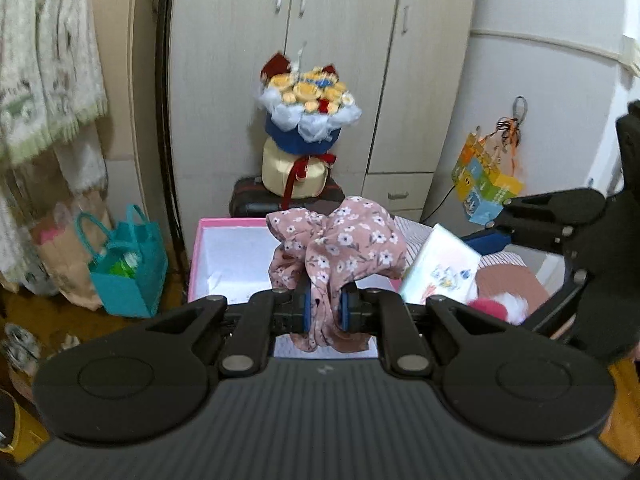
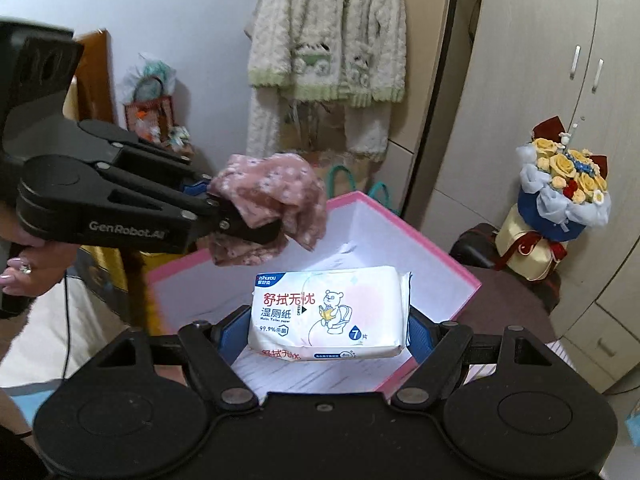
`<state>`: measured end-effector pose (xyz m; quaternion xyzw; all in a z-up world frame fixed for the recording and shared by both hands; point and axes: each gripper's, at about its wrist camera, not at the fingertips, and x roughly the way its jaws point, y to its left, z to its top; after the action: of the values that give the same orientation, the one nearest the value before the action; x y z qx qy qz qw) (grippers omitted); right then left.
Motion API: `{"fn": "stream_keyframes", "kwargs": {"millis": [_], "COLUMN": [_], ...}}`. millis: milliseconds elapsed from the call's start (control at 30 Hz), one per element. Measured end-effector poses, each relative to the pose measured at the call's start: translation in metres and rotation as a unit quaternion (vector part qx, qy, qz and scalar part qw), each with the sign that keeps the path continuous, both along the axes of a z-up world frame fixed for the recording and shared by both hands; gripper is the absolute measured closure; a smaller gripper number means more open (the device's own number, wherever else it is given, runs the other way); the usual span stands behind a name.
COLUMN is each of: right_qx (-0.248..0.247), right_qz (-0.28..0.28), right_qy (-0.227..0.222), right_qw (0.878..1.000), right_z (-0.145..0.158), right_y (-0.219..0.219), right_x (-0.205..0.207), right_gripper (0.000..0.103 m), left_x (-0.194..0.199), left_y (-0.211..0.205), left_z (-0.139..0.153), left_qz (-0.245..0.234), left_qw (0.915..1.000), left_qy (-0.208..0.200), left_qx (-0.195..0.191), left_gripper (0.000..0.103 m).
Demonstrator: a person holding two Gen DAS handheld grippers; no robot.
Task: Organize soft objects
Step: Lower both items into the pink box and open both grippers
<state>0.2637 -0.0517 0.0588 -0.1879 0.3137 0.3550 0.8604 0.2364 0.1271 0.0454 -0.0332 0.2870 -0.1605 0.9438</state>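
My left gripper [image 1: 327,307] is shut on a pink flowered cloth [image 1: 340,240], which bunches up above its blue pads and hangs a little below them. It hovers over the pink box [image 1: 224,222] with the white inside. In the right wrist view the same cloth [image 2: 272,200] hangs from the left gripper [image 2: 236,216] above the box's far left corner. My right gripper [image 2: 324,330] is shut on a white pack of wet wipes [image 2: 328,308], gripped by its two short ends above the box [image 2: 456,268]. The pack [image 1: 440,268] also shows at the right of the left wrist view.
A flower bouquet [image 1: 308,128] stands on a dark suitcase [image 1: 252,198] before the wardrobe [image 1: 340,40]. A teal bag [image 1: 128,276] and paper bags sit on the floor at left. Fleece clothes [image 2: 328,48] hang on the wall. A hand [image 2: 24,268] holds the left gripper's handle.
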Motion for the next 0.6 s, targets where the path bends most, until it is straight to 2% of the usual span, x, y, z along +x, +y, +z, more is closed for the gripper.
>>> {"fn": "stream_keyframes", "kwargs": {"millis": [167,333,433,500,600], "right_qx": [-0.057,-0.125,-0.154,-0.162,-0.176], "right_qz": [0.016,0.025,0.032,0.036,0.044], "right_qy": [0.010,0.015,0.019,0.026,0.028], "right_qw": [0.998,0.992,0.987,0.986,0.983], "right_z": [-0.024,-0.053,-0.068,-0.075,-0.083], "right_y": [0.022,0.041,0.048,0.050,0.054], "right_x": [0.052,0.093,0.109,0.116,0.120], "right_gripper": [0.022,0.022,0.022,0.022,0.022], "left_x": [0.068,0.117,0.134,0.138,0.141], "left_y": [0.001,-0.003,-0.008,-0.006,-0.005], "left_z": [-0.027,-0.061,-0.079,-0.085,-0.088], "left_qz": [0.004,0.023,0.035,0.034,0.043], "left_qw": [0.9971,0.9896,0.9841,0.9811,0.9809], "left_qy": [0.067,0.136,0.173,0.189,0.188], "left_qx": [-0.036,-0.039,-0.017,-0.026,-0.025], "left_gripper": [0.091,0.091,0.091,0.091,0.091]}}
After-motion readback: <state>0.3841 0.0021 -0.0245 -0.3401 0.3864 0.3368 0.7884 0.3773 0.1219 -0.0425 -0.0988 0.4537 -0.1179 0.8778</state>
